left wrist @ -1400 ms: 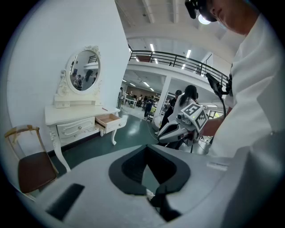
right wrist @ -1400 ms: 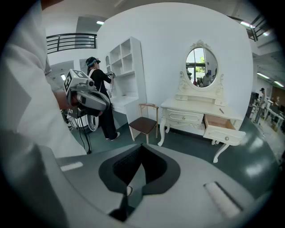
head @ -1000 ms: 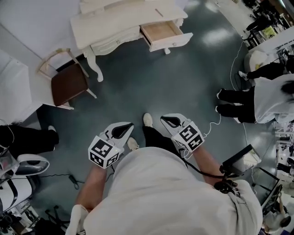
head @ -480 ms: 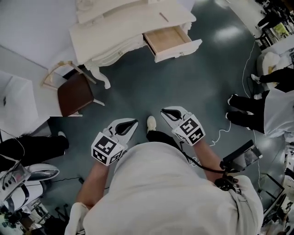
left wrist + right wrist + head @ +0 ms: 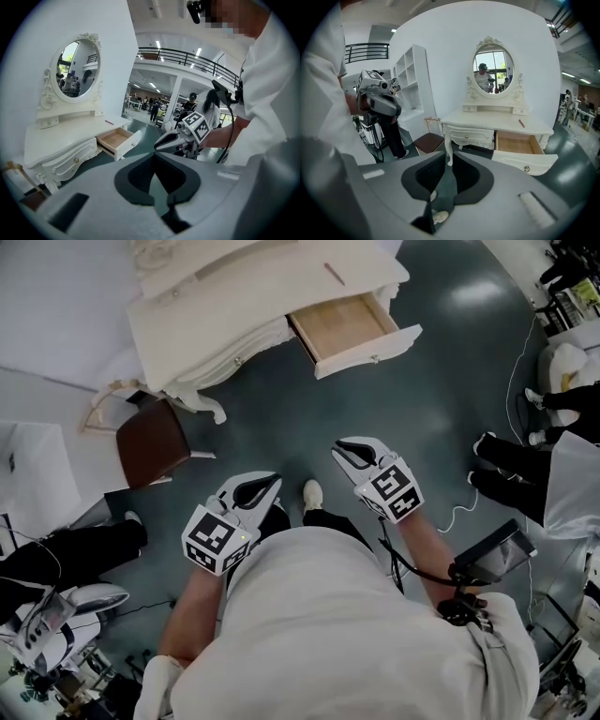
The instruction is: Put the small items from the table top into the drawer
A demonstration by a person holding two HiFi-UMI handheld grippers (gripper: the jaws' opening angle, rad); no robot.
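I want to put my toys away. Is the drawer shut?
No, the light wooden drawer stands pulled out from the white dressing table.

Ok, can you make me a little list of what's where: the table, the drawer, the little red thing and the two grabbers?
table: white, oval mirror on top, across the floor from the person
drawer: pulled open, looks empty
red stick: lying on the table top
chair: brown seat, beside the table
left gripper: shut, nothing in it
right gripper: shut, nothing in it
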